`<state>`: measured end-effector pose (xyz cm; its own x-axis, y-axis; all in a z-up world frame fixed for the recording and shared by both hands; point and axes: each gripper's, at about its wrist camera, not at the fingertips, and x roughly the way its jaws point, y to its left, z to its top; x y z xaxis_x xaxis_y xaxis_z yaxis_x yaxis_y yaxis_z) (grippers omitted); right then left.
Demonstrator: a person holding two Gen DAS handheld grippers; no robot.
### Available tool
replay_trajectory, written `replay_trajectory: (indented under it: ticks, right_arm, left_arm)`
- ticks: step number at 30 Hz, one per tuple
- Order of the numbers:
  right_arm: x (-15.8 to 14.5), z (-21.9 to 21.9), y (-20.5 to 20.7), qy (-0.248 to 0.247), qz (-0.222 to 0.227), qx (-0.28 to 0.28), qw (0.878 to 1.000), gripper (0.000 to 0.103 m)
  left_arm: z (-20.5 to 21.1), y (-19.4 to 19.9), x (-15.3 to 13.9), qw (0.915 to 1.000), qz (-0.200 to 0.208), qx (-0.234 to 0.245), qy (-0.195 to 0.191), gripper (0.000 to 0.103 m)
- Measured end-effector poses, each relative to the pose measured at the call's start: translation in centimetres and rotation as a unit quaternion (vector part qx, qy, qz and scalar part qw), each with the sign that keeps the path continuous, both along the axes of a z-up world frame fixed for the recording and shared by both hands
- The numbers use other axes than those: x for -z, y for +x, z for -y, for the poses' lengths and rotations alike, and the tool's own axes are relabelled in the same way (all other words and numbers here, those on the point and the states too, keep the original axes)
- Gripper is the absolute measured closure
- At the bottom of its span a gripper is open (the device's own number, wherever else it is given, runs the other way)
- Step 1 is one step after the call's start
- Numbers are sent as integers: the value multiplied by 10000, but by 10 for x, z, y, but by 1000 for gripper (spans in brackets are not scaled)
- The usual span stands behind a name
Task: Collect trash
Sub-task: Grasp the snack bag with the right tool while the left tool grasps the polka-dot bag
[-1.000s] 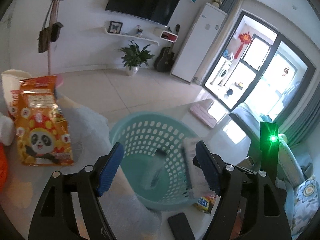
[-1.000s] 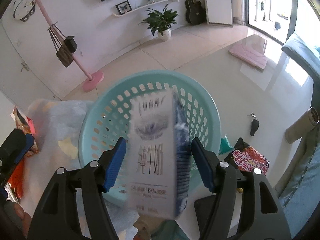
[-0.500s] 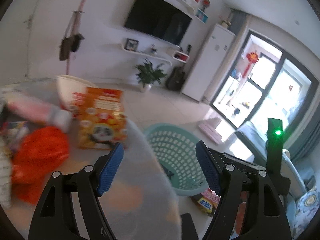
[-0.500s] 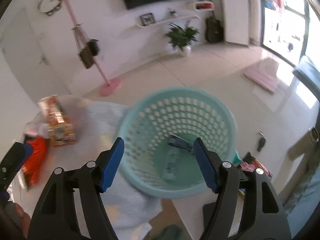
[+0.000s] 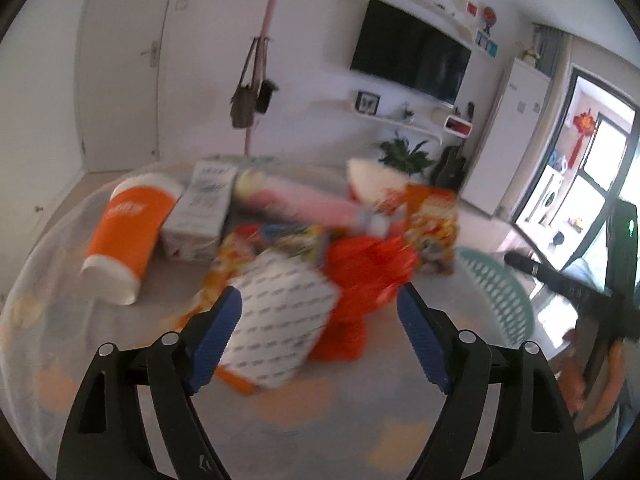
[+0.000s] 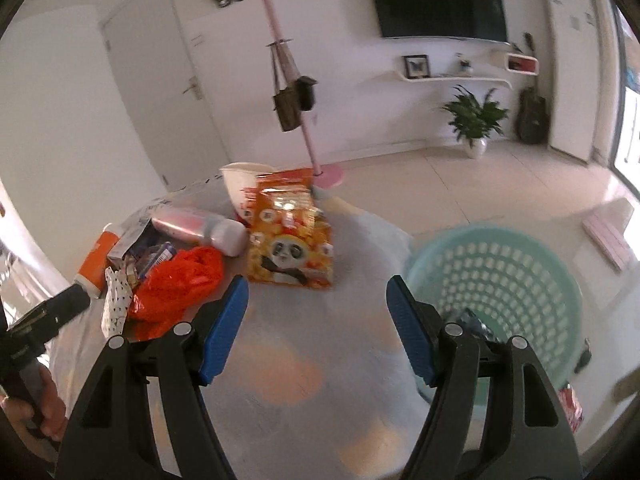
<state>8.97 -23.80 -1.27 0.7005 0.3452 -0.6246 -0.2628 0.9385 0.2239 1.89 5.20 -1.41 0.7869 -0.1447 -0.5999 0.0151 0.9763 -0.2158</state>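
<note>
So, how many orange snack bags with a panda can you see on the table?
1. The panda bag stands upright near the table's far edge, beside the pink bottle. The pile may hide others.

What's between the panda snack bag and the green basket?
Nothing. In the right wrist view, only bare tablecloth lies between the panda snack bag and the green basket.
</note>
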Motion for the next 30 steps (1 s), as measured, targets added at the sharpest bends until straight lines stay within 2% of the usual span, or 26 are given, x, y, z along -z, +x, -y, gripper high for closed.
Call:
replay_trajectory:
  ticks: [6, 12, 14, 16, 17, 19, 21, 25, 28, 29, 30]
  right_arm:
    - [2, -22, 30, -130, 256, -140, 9995, 35]
    - [24, -31, 68, -277, 44, -160, 9995, 35]
    - [29, -33, 76, -249, -44, -211, 9995, 34]
    - [32, -36, 82, -279, -78, -222, 9993, 32]
    - [33, -38, 85, -301, -91, -218, 9993, 31]
    - [36, -41, 89, -301, -138, -247, 9991, 30]
    - [39, -45, 96, -334, -208, -284, 9988, 30]
    - [42, -52, 105, -428, -285, -370, 9980, 29]
    - [44, -55, 104, -429, -330, -428, 9976, 30]
    - [44, -55, 103, -438, -316, -431, 9976, 35]
    - [44, -55, 101, -450, -321, -464, 9974, 44]
  left_arm:
    - [-17, 9, 28, 9995, -298, 103, -30, 23]
    - [-13, 13, 41, 9993, -373, 63, 50, 23]
    - [-9, 15, 42, 9988, -451, 98, 164, 26]
    - [-5, 17, 46, 9983, -539, 119, 209, 41]
    - [-5, 17, 46, 9982, -554, 121, 199, 44]
    - [-9, 15, 46, 9987, -492, 141, 58, 56]
    - [-16, 13, 46, 9990, -381, 175, -184, 63]
    - [-30, 0, 41, 9976, 28, 210, -654, 68]
    - [-33, 1, 42, 9971, 29, 140, -742, 70]
    - [-33, 1, 42, 9971, 18, 133, -750, 70]
    - [-32, 1, 41, 9971, 47, 143, -743, 70]
